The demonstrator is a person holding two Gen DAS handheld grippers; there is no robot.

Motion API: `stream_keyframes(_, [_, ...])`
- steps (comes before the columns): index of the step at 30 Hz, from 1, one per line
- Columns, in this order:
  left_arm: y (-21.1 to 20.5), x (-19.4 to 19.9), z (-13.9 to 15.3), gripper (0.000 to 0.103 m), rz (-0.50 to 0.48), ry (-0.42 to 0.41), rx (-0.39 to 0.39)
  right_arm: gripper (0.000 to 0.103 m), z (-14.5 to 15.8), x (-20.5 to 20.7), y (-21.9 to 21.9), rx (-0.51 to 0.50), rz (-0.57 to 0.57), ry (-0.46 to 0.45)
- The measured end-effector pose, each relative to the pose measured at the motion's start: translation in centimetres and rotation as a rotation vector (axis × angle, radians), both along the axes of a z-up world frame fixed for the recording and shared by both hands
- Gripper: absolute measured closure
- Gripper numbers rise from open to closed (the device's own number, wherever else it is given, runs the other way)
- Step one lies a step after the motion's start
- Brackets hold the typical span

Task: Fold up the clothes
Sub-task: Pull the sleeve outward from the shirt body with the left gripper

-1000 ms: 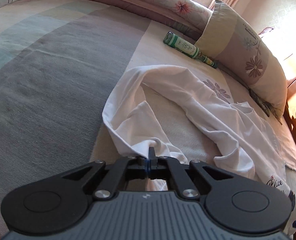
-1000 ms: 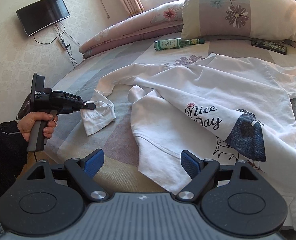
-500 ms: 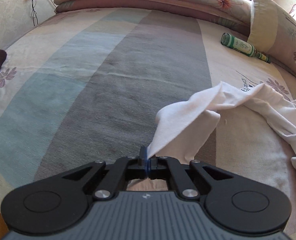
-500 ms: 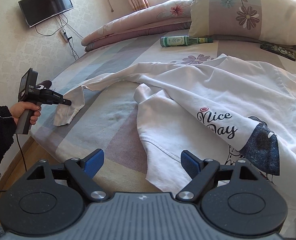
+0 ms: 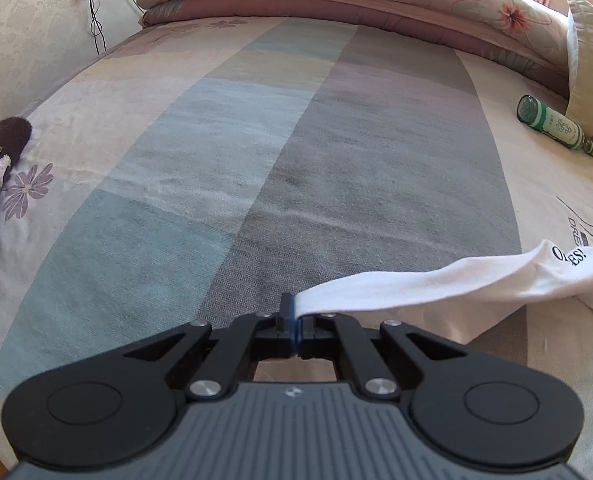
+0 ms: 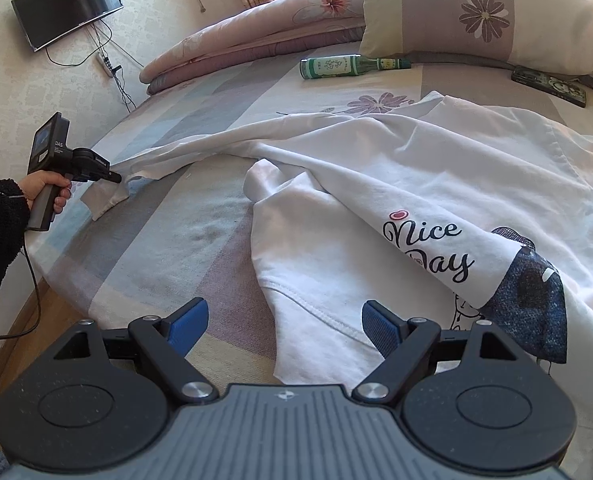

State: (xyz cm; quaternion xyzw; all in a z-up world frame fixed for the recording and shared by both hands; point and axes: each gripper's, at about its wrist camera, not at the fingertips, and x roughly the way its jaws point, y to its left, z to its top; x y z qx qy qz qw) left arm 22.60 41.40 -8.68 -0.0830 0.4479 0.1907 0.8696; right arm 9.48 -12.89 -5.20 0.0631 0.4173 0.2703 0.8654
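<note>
**White sleeve drawn out for flattening**

White long-sleeved shirt [image 6: 436,184] lies rumpled on the bed [image 6: 200,236]. The left claw [image 5: 294,316] pinches the cuff of 1 sleeve [image 5: 416,280], stretched toward the bed's edge. The right claw [image 6: 284,326] hovers spread above the hem, holding nothing. Likely next: lay the sleeve flat, then grip the hem. Print reads "Nice Day"; the left handle shows "DAS".

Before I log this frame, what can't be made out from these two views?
- Left wrist view: most of the white shirt, cut off by the right edge.
- Right wrist view: the shirt's hem, hidden behind the right gripper; its far sleeve, cut off.
- Right wrist view: the green bottle label, too small to read.
</note>
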Motion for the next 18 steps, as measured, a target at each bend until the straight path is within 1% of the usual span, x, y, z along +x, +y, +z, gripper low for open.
stream_keyframes(1, [0.3,0.5,-0.1,0.100,0.009,0.002,0.002,0.015,-0.1,0.2,0.0,-0.002,-0.003,0.004])
stream_keyframes(3, [1.0,1.3,-0.3,0.096,0.035,-0.001,0.006,0.015,-0.4,0.5,0.0,-0.007,-0.009,0.013])
stream_keyframes(5, [1.7,2.1,-0.5,0.093,0.060,-0.009,-0.010,0.015,-0.6,0.8,0.0,-0.012,-0.015,0.021])
stream_keyframes(7, [2.1,2.7,-0.5,0.083,0.085,-0.013,-0.006,0.015,-0.8,1.1,0.0,-0.017,-0.020,0.029])
stream_keyframes(9, [2.5,3.2,-0.5,0.062,0.094,-0.003,0.015,0.015,-1.0,1.3,0.1,-0.020,-0.021,0.037])
stream_keyframes(10, [2.7,3.3,-0.4,0.058,0.095,0.006,0.018,0.015,-1.1,1.3,0.1,-0.020,-0.019,0.040])
stream_keyframes(14, [4.3,2.7,0.7,0.057,0.138,-0.022,0.024,0.015,-1.2,1.5,0.6,-0.015,-0.006,0.044])
stream_keyframes(18, [5.8,0.9,1.8,0.058,0.210,-0.051,0.023,0.015,-1.3,1.5,1.2,-0.010,0.007,0.045])
